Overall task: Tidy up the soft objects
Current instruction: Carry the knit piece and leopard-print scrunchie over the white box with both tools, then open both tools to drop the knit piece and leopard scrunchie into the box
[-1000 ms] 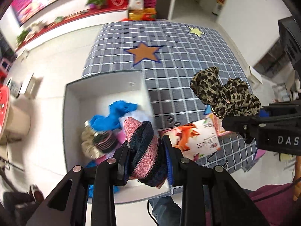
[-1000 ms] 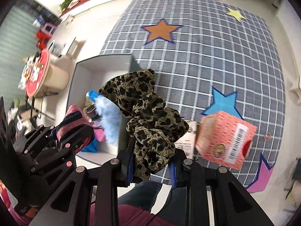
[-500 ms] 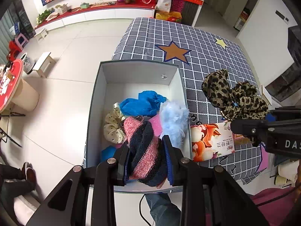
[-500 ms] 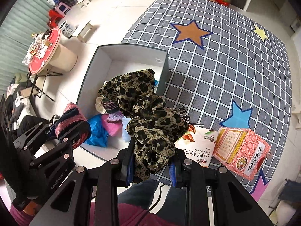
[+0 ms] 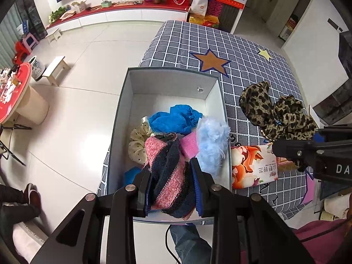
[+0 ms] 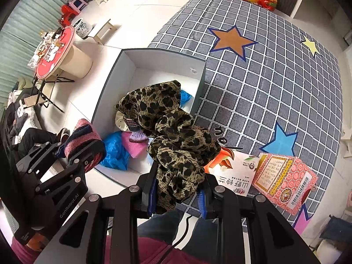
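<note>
Left gripper [image 5: 170,184] clamped on a pink-and-navy knit piece [image 5: 169,171], above the near end of the open grey box [image 5: 169,88]. Right gripper [image 6: 177,194] pinching a leopard-print scrunchie [image 6: 171,145], over the box's right wall beside a snack packet [image 6: 235,176].

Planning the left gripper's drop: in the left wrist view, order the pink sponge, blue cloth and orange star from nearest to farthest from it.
From the left gripper:
1. Pink sponge, in the box just beyond the fingertips.
2. Blue cloth, mid-box.
3. Orange star, on the mat past the box.
</note>
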### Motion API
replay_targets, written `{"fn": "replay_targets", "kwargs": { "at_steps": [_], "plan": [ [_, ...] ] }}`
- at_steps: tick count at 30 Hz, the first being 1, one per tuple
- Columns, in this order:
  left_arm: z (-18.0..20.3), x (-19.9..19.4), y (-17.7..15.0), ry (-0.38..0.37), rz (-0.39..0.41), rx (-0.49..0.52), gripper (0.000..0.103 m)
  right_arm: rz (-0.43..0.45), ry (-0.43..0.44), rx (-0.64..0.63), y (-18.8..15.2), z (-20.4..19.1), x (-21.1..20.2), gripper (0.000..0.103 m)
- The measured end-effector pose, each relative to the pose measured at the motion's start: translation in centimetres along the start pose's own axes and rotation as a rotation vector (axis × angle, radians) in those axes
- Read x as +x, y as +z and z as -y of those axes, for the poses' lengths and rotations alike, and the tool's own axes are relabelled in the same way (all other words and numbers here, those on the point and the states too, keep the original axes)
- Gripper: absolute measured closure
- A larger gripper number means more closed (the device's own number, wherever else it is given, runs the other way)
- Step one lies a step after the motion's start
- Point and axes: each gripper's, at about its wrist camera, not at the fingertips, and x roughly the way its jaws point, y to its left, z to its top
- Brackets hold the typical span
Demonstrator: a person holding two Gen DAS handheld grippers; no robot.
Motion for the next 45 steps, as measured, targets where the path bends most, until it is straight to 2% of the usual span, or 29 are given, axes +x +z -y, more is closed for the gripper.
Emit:
{"fn": "replay_targets", "kwargs": {
  "at_steps": [32,45],
  "plan": [
    [-1.1,0.3,-0.2,0.010,-0.021,-0.016,0.070,-0.019,0.015,-0.007,0.6,-0.5,0.6,0.072],
    [-2.0,0.7,-0.7,0.034,-0.031,-0.043,0.070,0.024,0.043,-0.022,2.6,-1.7,0.1,0.072]
  ]
}}
